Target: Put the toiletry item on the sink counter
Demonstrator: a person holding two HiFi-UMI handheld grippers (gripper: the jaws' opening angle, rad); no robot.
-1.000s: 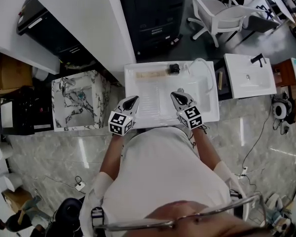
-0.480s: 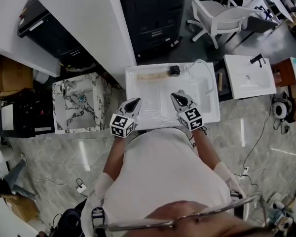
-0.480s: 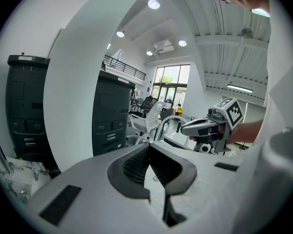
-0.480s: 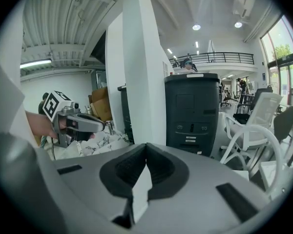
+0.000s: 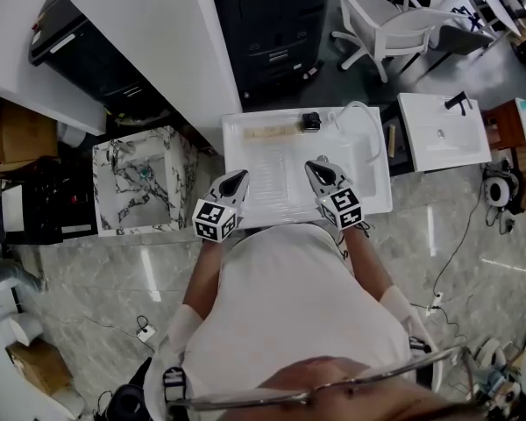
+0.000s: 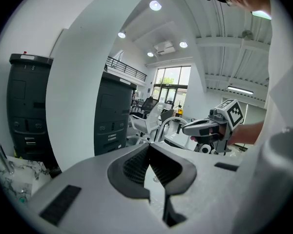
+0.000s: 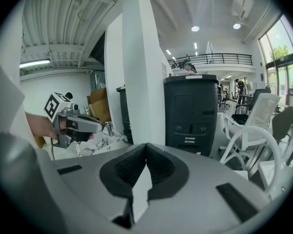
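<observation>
The person holds the left gripper (image 5: 238,177) and the right gripper (image 5: 316,165) side by side over the ribbed basin of the white rectangular sink counter (image 5: 376,191). Both have their dark-padded jaws pressed together with nothing between them. The small black toiletry item (image 5: 310,122) lies on the counter's back ledge, well apart from both grippers, between a pale tan flat strip (image 5: 267,132) and the curved white tap (image 5: 357,106).

The sink counter (image 5: 373,196) is glossy white; the floor (image 5: 473,235) is polished stone-look tile. The left gripper (image 6: 149,147) and right gripper (image 7: 146,147) are matt grey plastic with ribbed dark pads (image 6: 134,167).
</observation>
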